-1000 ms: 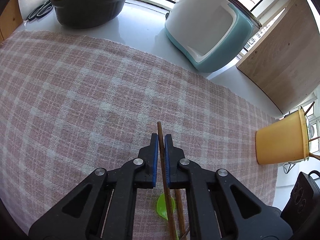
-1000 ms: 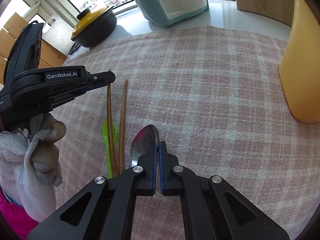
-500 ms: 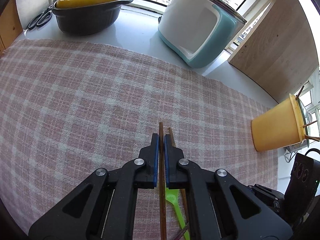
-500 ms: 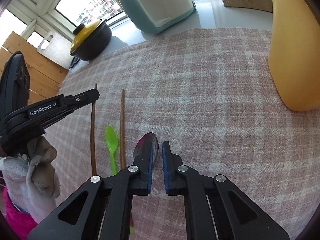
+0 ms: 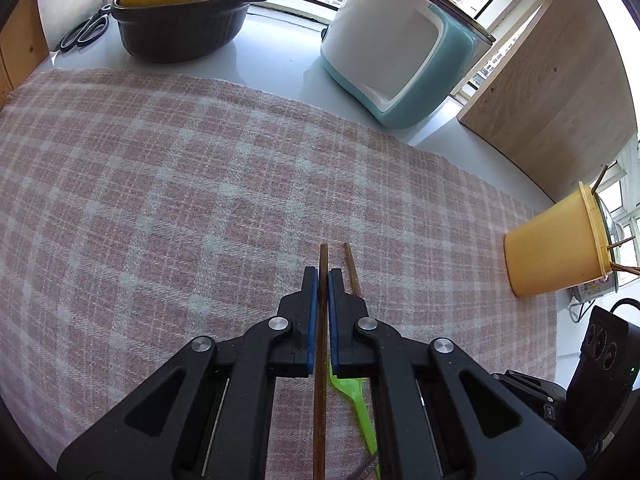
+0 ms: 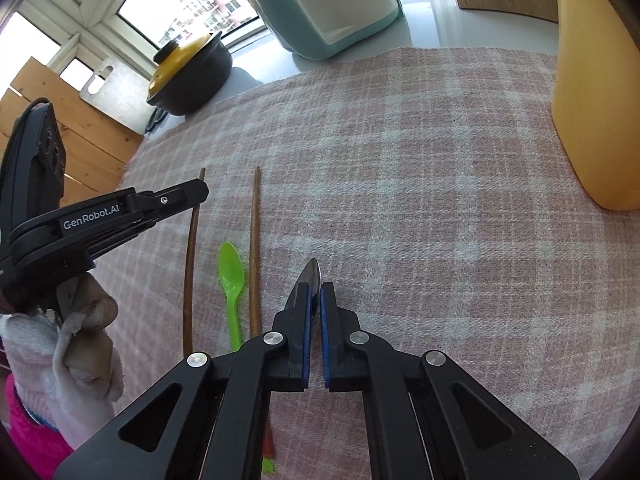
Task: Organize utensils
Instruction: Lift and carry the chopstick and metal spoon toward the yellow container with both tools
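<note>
My left gripper (image 5: 322,273) is shut on a brown chopstick (image 5: 321,360) and holds it above the plaid cloth; it also shows in the right wrist view (image 6: 191,264). A second chopstick (image 6: 254,248) and a green plastic spoon (image 6: 231,280) lie on the cloth between the grippers. My right gripper (image 6: 314,286) is shut on a metal spoon (image 6: 311,274), whose bowl sticks out edge-on past the fingertips. The yellow utensil cup (image 5: 554,248) stands at the right with several chopsticks in it; in the right wrist view the cup (image 6: 592,92) is close at the right.
A black pot with a yellow lid (image 5: 180,12), scissors (image 5: 86,32) and a teal and white cooker (image 5: 400,52) stand behind the cloth (image 5: 160,184). A wooden board (image 5: 560,68) leans at the back right. A gloved hand (image 6: 60,344) holds the left gripper.
The left gripper lifted its chopstick away from the second chopstick and the green spoon. The right gripper rose with the metal spoon, which turned edge-on, and moved nearer the yellow cup.
</note>
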`<state>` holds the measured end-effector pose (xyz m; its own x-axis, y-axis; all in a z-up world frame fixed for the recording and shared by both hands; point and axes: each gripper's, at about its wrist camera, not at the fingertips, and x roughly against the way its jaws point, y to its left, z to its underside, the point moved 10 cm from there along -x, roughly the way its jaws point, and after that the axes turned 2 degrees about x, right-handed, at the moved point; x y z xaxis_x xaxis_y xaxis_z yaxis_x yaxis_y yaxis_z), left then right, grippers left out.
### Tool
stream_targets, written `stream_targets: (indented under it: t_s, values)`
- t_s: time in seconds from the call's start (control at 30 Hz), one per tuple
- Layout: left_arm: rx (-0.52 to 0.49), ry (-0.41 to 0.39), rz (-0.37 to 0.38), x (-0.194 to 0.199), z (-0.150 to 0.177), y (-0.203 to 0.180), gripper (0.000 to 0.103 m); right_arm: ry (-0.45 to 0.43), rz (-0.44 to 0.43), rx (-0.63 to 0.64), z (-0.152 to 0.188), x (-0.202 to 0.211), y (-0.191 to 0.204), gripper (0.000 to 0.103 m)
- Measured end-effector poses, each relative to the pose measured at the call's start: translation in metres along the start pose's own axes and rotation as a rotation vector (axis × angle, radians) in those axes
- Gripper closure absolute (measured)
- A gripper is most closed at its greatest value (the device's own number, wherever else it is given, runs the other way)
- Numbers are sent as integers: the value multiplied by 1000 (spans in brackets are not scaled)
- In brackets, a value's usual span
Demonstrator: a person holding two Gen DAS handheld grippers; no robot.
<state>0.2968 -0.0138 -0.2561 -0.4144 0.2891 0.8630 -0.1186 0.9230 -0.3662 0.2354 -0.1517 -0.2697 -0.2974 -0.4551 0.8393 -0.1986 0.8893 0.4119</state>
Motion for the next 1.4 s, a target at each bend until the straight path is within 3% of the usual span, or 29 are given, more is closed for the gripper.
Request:
stream_targets:
  t_s: [0.5, 1.03, 1.4]
  values:
    - [-80, -104, 77, 71, 4, -25, 101, -234, 146, 179, -17, 104, 16, 103]
    - [-219, -219, 175, 140, 4, -95, 101, -407, 268, 210, -23, 195, -1, 103]
    - [-267, -262, 231, 162, -9, -139, 101, -504, 373, 227, -30, 257, -24, 103]
